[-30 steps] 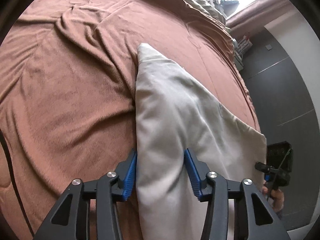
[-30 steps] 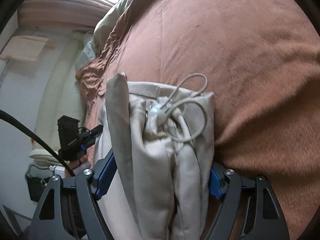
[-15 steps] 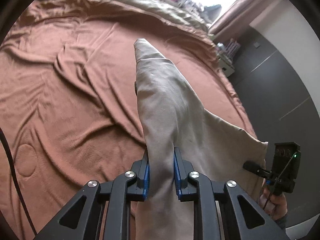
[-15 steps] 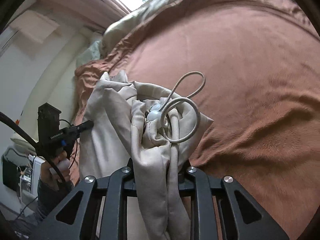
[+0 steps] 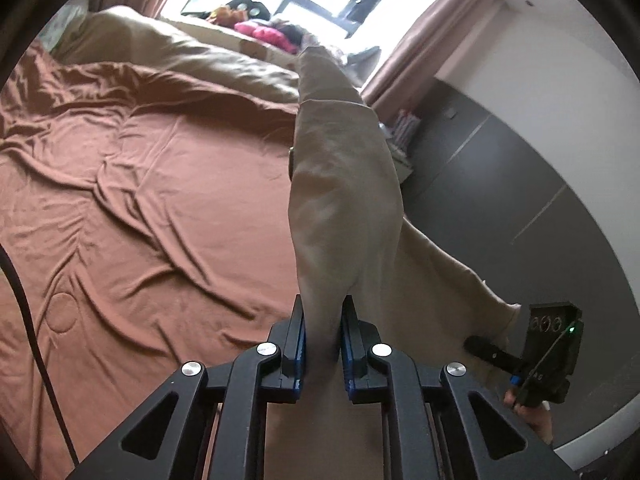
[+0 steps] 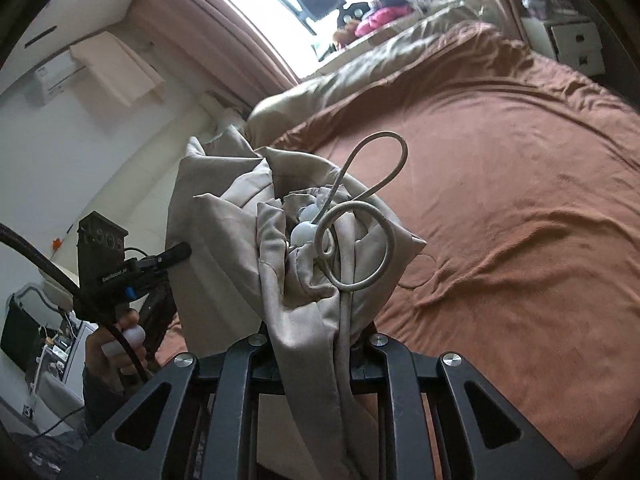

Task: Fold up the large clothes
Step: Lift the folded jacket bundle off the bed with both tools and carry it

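A beige garment (image 5: pixel 344 184) is lifted above a bed with a brown cover (image 5: pixel 140 200). My left gripper (image 5: pixel 323 344) is shut on a fold of it, and the cloth stands up past the fingers. My right gripper (image 6: pixel 316 344) is shut on the bunched waistband end of the garment (image 6: pixel 256 248), where a looped drawstring (image 6: pixel 360 240) with a white toggle sticks out. The right gripper's body shows in the left wrist view (image 5: pixel 548 352), the left one's in the right wrist view (image 6: pixel 108 264).
A beige duvet (image 5: pixel 192 60) and a pile of pink clothes (image 5: pixel 264 32) lie at the bed's far end under a window. A dark wall (image 5: pixel 500 200) is right of the bed. White drawers (image 6: pixel 572 44) stand beside it.
Both grippers closed on the garment and lifted it off the bed. The views tilted up toward the window.
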Demonstrator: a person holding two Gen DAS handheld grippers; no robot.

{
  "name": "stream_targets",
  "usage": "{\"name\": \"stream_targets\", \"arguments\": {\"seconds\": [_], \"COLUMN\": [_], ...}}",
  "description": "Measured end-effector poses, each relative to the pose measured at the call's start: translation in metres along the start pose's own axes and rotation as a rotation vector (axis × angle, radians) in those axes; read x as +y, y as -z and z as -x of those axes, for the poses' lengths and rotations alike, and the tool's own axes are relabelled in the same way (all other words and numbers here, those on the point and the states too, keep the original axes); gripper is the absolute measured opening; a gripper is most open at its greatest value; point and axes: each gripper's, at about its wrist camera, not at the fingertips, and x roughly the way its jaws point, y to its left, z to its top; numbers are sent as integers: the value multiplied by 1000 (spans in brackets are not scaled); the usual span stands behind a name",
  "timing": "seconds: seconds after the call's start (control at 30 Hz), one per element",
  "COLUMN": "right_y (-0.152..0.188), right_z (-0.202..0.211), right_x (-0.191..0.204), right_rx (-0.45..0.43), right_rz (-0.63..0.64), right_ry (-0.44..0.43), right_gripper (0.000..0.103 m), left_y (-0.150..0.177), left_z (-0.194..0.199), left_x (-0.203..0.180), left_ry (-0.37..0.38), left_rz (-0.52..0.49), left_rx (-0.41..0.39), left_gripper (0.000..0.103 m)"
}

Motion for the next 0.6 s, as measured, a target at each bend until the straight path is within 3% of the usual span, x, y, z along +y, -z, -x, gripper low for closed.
{"name": "stream_targets", "arguments": {"seconds": [0.3,0.6], "right_y": [40,42], "right_z": [108,203], "right_x": [5,-10], "right_rx": [-152,-299], "right_rz": [34,54], "right_ry": [12,170], "right_gripper": [13,12], "left_y": [9,9], "left_z": [19,-19], "left_x": [-85,-192], "left_ry": [109,239], "left_rz": [-96,-167], "left_rx": [-35,-11], "left_gripper": [12,12]}}
